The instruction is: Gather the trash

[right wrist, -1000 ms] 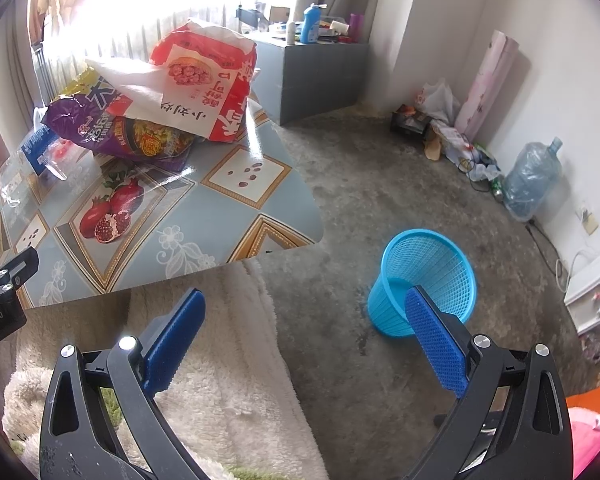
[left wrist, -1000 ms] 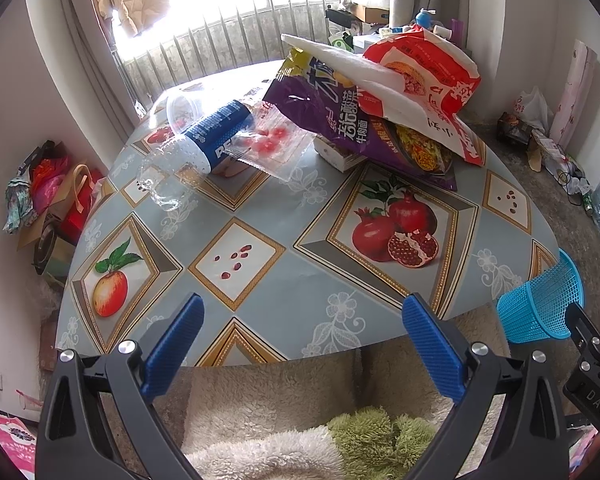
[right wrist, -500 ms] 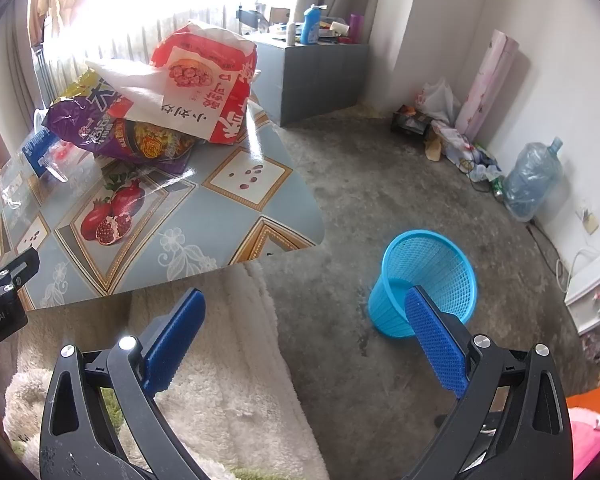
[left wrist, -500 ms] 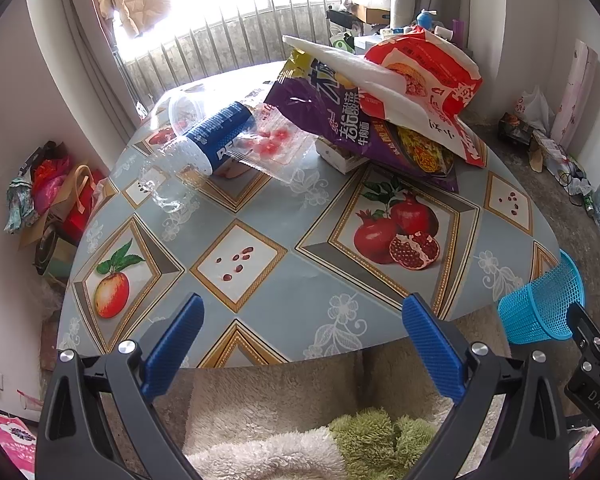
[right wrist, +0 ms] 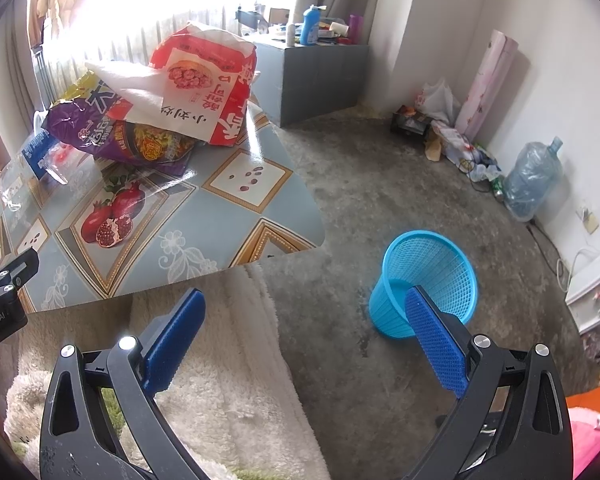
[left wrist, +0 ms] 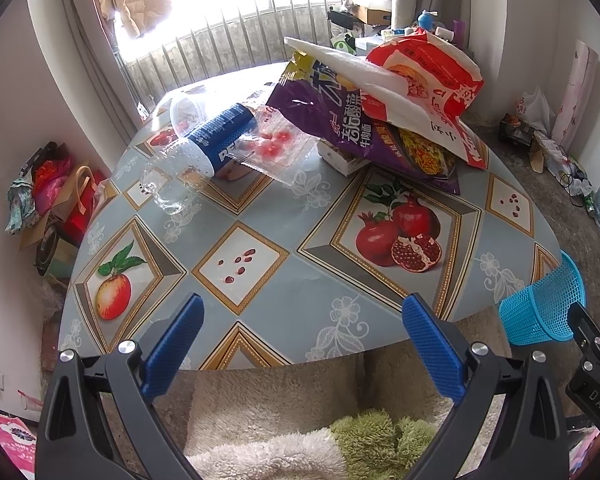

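Both my tongs, left tongs and right tongs, spread, empty. View barely shifted since a second ago: nothing collected. Trash bags upper centre on surface; basket lower right, on floor.

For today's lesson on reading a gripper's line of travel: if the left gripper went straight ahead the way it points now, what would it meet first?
The left gripper, open and empty, would probably first pass over bare tablecloth, then meet the purple snack bag. Depth is uncertain.
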### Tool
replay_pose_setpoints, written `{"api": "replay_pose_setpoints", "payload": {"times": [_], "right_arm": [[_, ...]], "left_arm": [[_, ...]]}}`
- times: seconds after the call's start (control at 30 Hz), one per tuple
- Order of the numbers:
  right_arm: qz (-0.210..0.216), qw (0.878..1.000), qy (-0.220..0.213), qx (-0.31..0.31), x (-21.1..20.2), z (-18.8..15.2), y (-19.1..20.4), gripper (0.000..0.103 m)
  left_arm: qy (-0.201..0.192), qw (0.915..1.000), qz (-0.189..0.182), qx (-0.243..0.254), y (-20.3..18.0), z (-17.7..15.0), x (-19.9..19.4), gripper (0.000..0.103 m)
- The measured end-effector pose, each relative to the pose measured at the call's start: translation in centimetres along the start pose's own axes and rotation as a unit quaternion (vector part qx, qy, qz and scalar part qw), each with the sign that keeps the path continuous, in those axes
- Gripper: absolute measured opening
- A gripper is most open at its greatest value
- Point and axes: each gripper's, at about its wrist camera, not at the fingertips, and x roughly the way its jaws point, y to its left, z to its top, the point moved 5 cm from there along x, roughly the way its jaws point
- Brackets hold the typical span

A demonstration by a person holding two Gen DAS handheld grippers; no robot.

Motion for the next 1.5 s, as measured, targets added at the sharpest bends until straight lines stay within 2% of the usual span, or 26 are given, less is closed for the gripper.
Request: {"api": "replay_pose_setpoints", "payload": {"times": [0.73, 0.93, 1.1, 1.23, 1.33, 1.37, 1.5], "right_arm": [[0.005, 1.000, -0.003, 0.006, 0.1, 0.3, 0.1, 0.095], [0.017, 1.000, -0.013, 0.017, 0.3, 0.7, -0.1, 0.095], [0.033, 0.999, -0.032, 0.023, 0.6, 1.9, -0.2, 0.095], [0.048, 0.996, -0.071, 0.020, 0.3, 4.0, -0.4, 0.095], [0.061, 0.992, -0.105, 0.022, 0.1, 6.3, -0.3, 0.095], [0.064, 0.991, -0.118, 0.023, 0.1, 7.2, -0.3, 0.095], [0.075, 0.982, -0.173, 0.014, 0.2, 11.2, 0.1, 0.095]], "left_arm": [[0.003, 1.0000, 0.003, -0.001, 0.5, 0.1, 0.2, 0.097], [-0.008, 0.9999, 0.008, 0.000, 0.8, 0.4, 0.4, 0.097], [-0.035, 0.9991, 0.022, -0.010, 1.9, 2.5, 0.4, 0.097], [-0.062, 0.9977, 0.022, -0.015, 2.6, 5.0, 0.3, 0.097], [-0.100, 0.9948, 0.004, -0.018, 2.9, 8.0, 0.0, 0.097], [-0.120, 0.9922, -0.020, -0.024, 3.0, 9.6, -0.1, 0.097], [-0.157, 0.9838, -0.076, -0.041, 3.0, 13.5, 0.1, 0.097]]}}
